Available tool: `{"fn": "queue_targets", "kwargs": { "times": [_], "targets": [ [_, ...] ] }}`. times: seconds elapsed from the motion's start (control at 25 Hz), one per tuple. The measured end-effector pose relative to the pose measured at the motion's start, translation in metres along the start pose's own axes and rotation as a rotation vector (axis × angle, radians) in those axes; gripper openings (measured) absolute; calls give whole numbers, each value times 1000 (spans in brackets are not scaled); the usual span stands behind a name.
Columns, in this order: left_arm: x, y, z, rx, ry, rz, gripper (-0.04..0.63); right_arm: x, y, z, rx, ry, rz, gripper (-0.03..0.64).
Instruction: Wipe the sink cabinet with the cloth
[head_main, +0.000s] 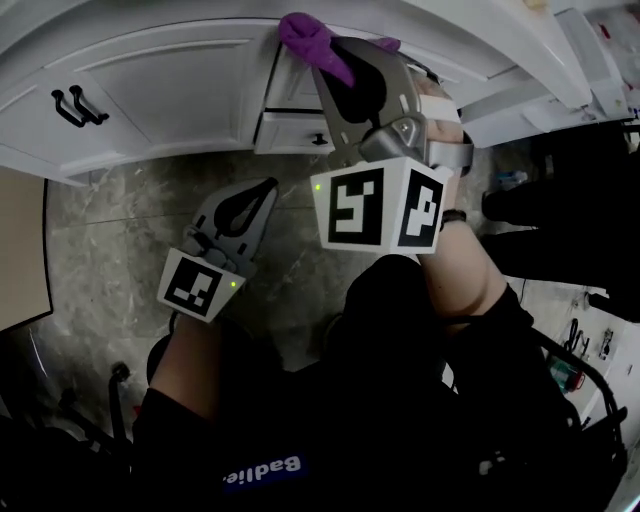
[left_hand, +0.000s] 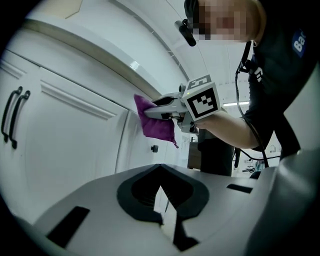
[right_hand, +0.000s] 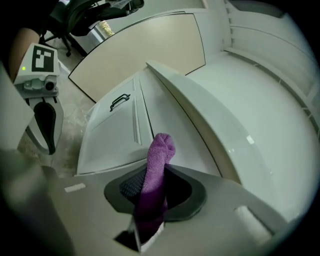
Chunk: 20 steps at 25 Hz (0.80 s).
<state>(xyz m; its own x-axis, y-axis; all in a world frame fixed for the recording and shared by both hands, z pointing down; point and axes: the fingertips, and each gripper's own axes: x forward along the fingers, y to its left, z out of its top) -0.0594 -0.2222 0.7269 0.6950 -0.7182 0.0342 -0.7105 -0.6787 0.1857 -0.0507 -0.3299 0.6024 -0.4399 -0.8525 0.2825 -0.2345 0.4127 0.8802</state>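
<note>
Right gripper (head_main: 332, 62) jaws clamped on cloth (head_main: 305, 36), left gripper (head_main: 267, 187) jaws together, sink cabinet (head_main: 170, 70), black handles (head_main: 78, 105) leftward

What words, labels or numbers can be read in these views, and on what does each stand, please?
"Ba": white print on the person's dark shirt in the left gripper view, cut off by the picture's edge.
"Badlie", roughly: the shirt print in the head view, upside down, some letters uncertain.
Marker cubes: square patterns only, no text.
Nothing else is legible.
</note>
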Motion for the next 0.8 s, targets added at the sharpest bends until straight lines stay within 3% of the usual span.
{"fn": "queue_targets", "kwargs": {
  "times": [0.24,0.44,0.8],
  "targets": [
    [-24,22,12,-44,-33,103,-11,25,7,-1,-95,31,-2,75],
    [-35,33,21,-9,-55,125,-11,30,9,2,-119,11,-66,77],
    [-25,32,22,32,-57,108,-11,54,89,-31,-145,35,59,75]
  ]
}}
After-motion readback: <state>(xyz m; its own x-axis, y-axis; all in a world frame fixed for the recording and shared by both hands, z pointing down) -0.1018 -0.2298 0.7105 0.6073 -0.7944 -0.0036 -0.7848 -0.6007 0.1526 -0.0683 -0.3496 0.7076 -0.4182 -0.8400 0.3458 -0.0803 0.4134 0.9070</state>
